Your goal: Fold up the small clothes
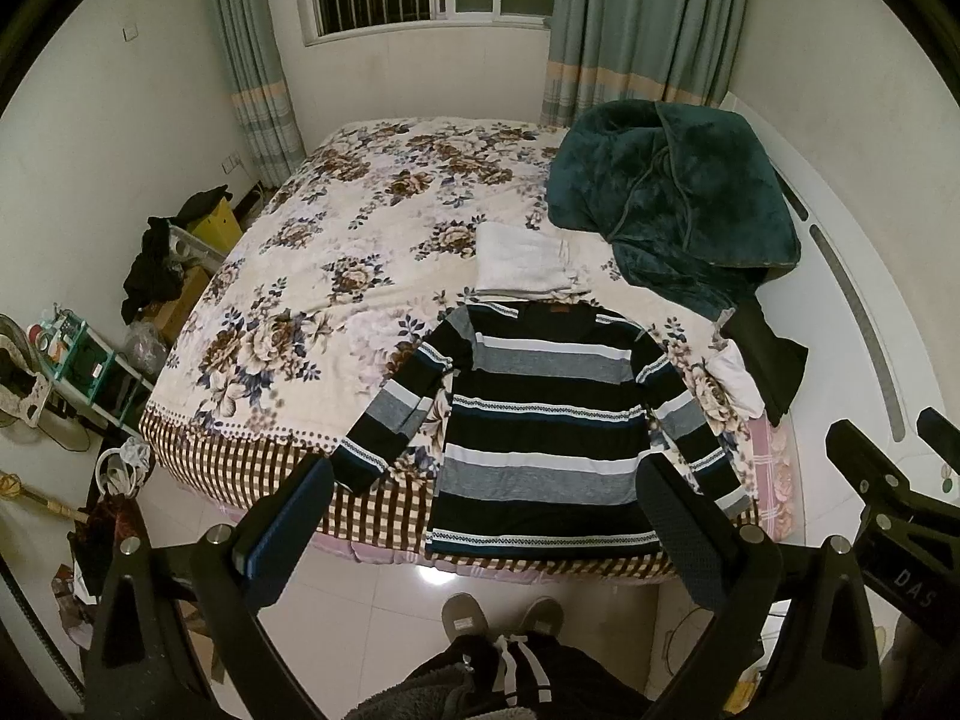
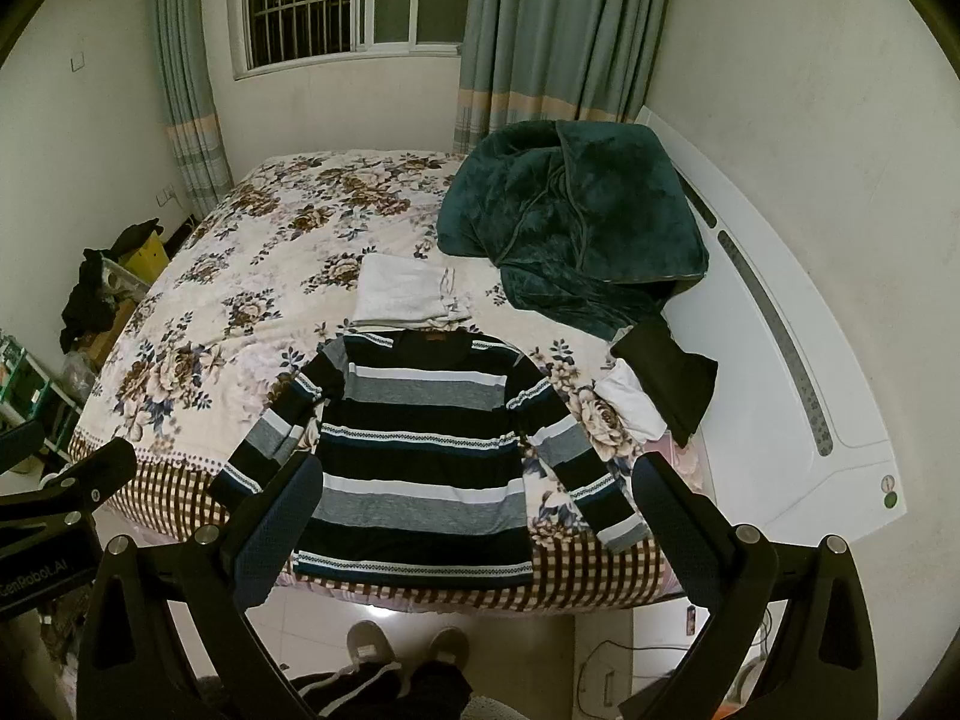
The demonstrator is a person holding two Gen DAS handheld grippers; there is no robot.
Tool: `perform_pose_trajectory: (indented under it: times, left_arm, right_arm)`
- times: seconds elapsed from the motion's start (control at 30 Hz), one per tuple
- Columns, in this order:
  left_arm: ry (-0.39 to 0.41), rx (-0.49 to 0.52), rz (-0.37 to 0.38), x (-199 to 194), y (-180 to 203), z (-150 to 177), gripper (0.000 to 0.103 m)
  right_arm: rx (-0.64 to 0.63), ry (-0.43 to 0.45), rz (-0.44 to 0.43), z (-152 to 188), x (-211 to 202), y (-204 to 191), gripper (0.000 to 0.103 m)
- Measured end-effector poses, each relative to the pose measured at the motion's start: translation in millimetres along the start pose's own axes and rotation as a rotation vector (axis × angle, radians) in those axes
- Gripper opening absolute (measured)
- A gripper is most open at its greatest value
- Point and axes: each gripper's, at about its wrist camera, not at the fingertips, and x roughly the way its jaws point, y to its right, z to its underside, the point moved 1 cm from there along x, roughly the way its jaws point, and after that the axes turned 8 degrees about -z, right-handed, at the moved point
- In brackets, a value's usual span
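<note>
Striped sweater [image 1: 540,426] flat on bed [image 1: 312,276], face up, near edge closest to me, hem at checkered border, sleeves angled out and down. My left gripper [image 1: 486,516] spread wide, empty, above hem. Right gripper [image 2: 474,510] same: spread, nothing pinched. Knit looks soft, light, limp; expect sag and stretch, no stiffness. Best holds, my guess: left cuff [image 1: 360,462] and right cuff [image 2: 624,531] first, then shoulders. Folded white piece [image 1: 525,258] lies just beyond collar.

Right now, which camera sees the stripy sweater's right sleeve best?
The right wrist view: the right sleeve of the striped sweater lies fully in sight, cuff included. In the left wrist view, the left tool's finger partly covers it.
</note>
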Motion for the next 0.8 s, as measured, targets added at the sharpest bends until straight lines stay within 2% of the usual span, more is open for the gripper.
perform_pose_trajectory:
  times: [0.07, 0.3, 0.43, 0.53, 0.6, 0.7, 0.8]
  left_arm:
    - [0.0, -0.001, 0.001, -0.2, -2.1, -14.1, 0.103]
    - [0.004, 0.003, -0.001, -1.7, -2.1, -18.5, 0.103]
    - [0.03, 0.01, -0.026, 11.9, -0.2, -48.2, 0.103]
    - [0.023, 0.013, -0.029, 44.5, 4.2, -61.3, 0.103]
    - [0.012, 0.033, -0.028, 76.9, 11.2, -62.4, 0.103]
    - [-0.009, 0.079, -0.073, 131.0, 27.4, -60.4, 0.103]
    - [-0.077, 0.135, -0.116, 190.3, 50.3, -52.0, 0.103]
  right_arm:
    - [0.0, 0.002, -0.001, 1.1, -0.2, -0.2, 0.103]
    - [0.002, 0.002, -0.001, 3.2, 0.6, 0.2, 0.103]
    - [0.044, -0.014, -0.015, -1.3, 5.1, 3.8, 0.103]
    - [0.116, -0.046, -0.015, -12.9, 23.1, 12.5, 0.103]
    - [0.211, -0.076, 0.017, -14.3, 49.2, 39.7, 0.103]
    - [0.372, -0.12, 0.096, 2.2, 91.4, 94.9, 0.103]
    - [0.5, -0.178, 0.185, 40.5, 133.0, 154.6, 0.103]
